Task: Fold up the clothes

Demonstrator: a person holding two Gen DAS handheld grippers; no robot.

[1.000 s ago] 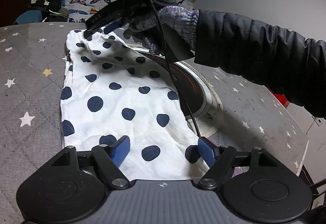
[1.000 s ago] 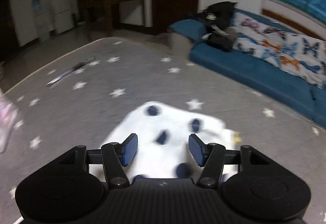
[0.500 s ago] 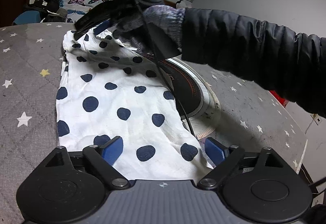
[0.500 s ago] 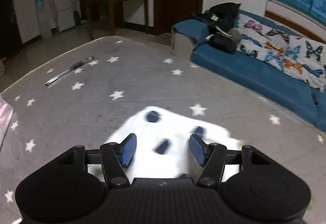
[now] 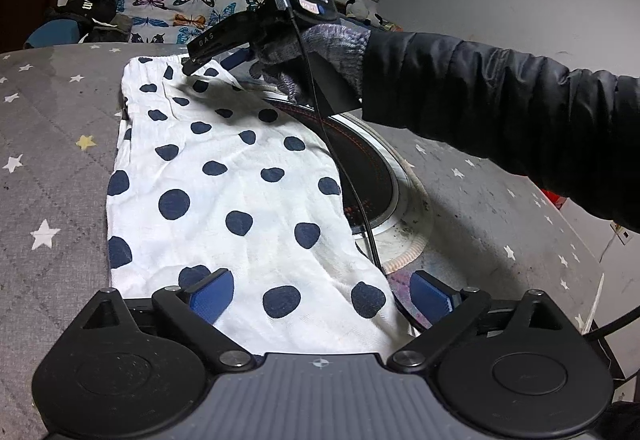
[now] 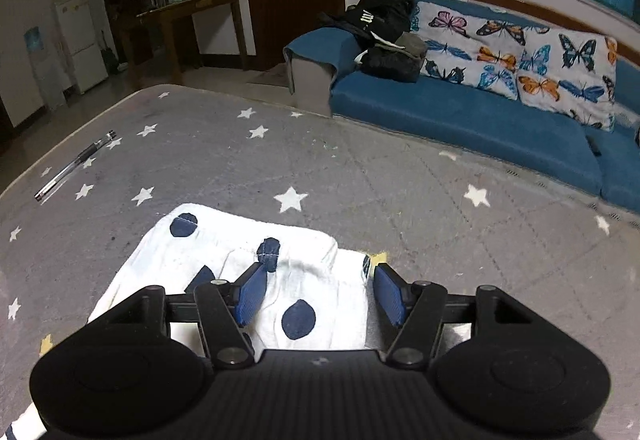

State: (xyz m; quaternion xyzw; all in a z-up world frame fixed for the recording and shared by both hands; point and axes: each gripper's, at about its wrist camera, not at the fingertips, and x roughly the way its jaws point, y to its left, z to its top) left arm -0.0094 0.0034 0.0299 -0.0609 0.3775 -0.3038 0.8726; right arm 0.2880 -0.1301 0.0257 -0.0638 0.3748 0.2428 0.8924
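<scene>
White garment (image 5: 240, 191) with navy dots, grey star-patterned cover (image 6: 360, 167), blue sofa (image 6: 460, 115)

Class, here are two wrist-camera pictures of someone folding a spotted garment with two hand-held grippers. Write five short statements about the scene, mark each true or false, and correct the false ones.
1. The garment is white with dark blue spots. True.
2. The left gripper is clamped shut on the cloth. False: its jaws stand wide apart over the near edge.
3. The right gripper is open above the far end of the garment. True.
4. A pair of scissors lies on the star-patterned cover. False: it is a pen, lying clear of the garment.
5. The garment partly covers a round dark plate set in the table. True.
</scene>
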